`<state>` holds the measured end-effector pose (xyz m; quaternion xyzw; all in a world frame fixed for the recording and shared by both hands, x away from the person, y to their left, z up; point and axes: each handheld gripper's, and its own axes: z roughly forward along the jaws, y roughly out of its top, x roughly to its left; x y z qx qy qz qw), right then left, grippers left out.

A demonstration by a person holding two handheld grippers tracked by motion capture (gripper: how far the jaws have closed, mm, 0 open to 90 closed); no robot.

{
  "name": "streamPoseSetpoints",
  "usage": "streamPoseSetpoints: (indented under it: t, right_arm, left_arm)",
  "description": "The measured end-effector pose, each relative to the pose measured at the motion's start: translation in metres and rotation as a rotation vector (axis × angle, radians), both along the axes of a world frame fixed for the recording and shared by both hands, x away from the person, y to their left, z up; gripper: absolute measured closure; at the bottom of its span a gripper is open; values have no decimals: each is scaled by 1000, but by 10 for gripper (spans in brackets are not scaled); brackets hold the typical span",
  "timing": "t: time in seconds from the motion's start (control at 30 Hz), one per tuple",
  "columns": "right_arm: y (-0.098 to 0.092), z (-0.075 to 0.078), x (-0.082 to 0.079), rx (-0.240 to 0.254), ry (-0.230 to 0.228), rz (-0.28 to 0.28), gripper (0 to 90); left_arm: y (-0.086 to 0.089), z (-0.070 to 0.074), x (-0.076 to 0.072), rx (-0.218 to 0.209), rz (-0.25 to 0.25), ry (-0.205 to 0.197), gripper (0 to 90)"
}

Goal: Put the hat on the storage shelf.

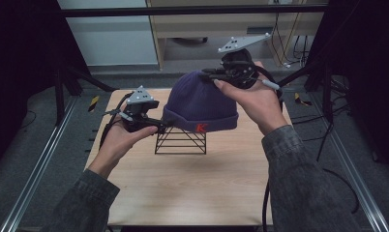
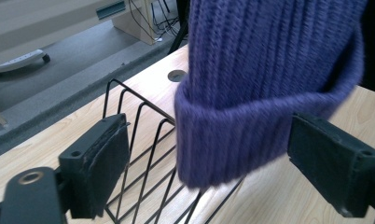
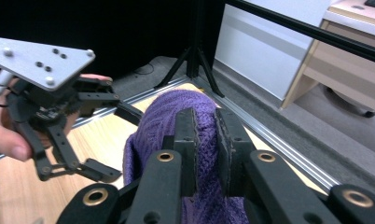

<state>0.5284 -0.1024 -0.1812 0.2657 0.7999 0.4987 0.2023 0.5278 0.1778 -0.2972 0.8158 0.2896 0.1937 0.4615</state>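
Note:
A purple knit beanie (image 1: 200,104) with a red letter on its cuff sits over a black wire rack (image 1: 180,142) on the wooden table (image 1: 192,188). My right gripper (image 1: 209,75) comes in from the back right and is shut on a pinch of knit at the beanie's crown (image 3: 206,135). My left gripper (image 1: 158,124) is at the beanie's left edge, held level. In the left gripper view its jaws (image 2: 213,158) stand open around the folded cuff (image 2: 232,140), with a clear gap at the left pad (image 2: 106,163). The rack's wires (image 2: 143,140) show below the cuff.
Black frame legs (image 1: 86,77) stand on the floor at the table's left and a black stand (image 1: 318,72) at its right. A pale wooden desk (image 1: 221,29) is behind. Metal rails (image 1: 42,159) run along both sides. Cables trail from the grippers.

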Motion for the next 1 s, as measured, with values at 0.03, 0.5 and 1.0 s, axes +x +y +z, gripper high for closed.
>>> streamPoseSetpoints:
  t: [0.03,0.5,1.0]
  right_arm:
    - [2,0,0,2,0,4,798]
    - [13,5,15,19,-27,-4,797]
    - [19,-10,39,34,-21,-40,793]
  left_arm:
    - [0,0,1,-3,-3,4,134]
    - [9,4,8,-43,46,-12,664]
    - [18,2,17,-27,114,-32,701]
